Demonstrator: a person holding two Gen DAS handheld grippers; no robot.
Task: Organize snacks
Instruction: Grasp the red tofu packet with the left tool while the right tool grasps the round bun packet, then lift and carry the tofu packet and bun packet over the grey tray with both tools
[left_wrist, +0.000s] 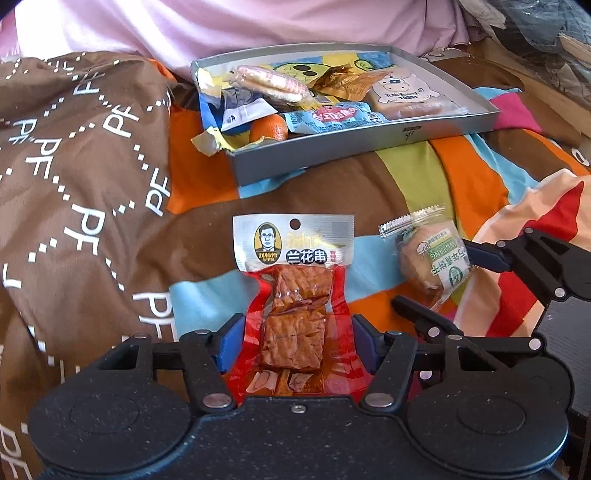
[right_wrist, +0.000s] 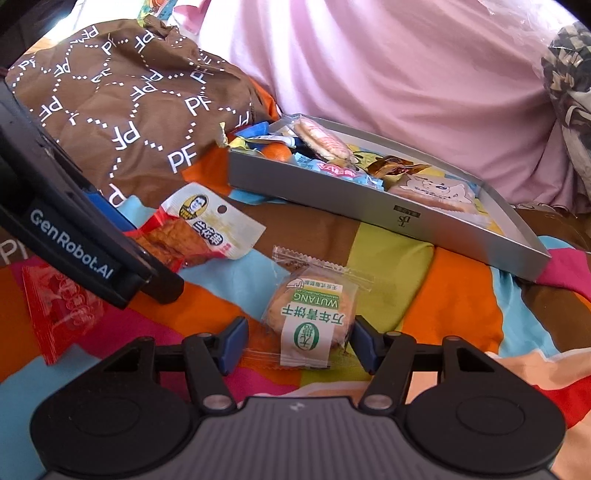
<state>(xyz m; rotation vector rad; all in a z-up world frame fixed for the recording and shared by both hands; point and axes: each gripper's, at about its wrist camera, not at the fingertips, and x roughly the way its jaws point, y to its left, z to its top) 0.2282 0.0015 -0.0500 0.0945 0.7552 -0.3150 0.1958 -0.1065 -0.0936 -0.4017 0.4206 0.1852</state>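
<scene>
2 packets lie outside the grey box (left_wrist: 332, 147) on the striped bedspread (left_wrist: 406, 173), and each tong is set on 1 of them. The left gripper (left_wrist: 297, 341) has the red tofu-skewer packet (left_wrist: 295, 295) between its blue pads (left_wrist: 231, 341); the pads sit at the packet's edges and the film pinches in there, so it looks clenched on the packet, though how firmly is hard to tell. The right gripper (right_wrist: 297, 341) is spread wide around the round biscuit packet (right_wrist: 314, 314), its pads (right_wrist: 232, 341) apart from the wrapper — released, holding nothing.

The box lies ahead of both tongs, well apart from them, already holding several snacks and an orange (left_wrist: 269, 127). So the step in hand is the pickup of these last 2 packets. Next, as I judge it, the right tong must close on the biscuit — gently, since it may crumble — then both lift and carry forward over the box's near wall.
</scene>
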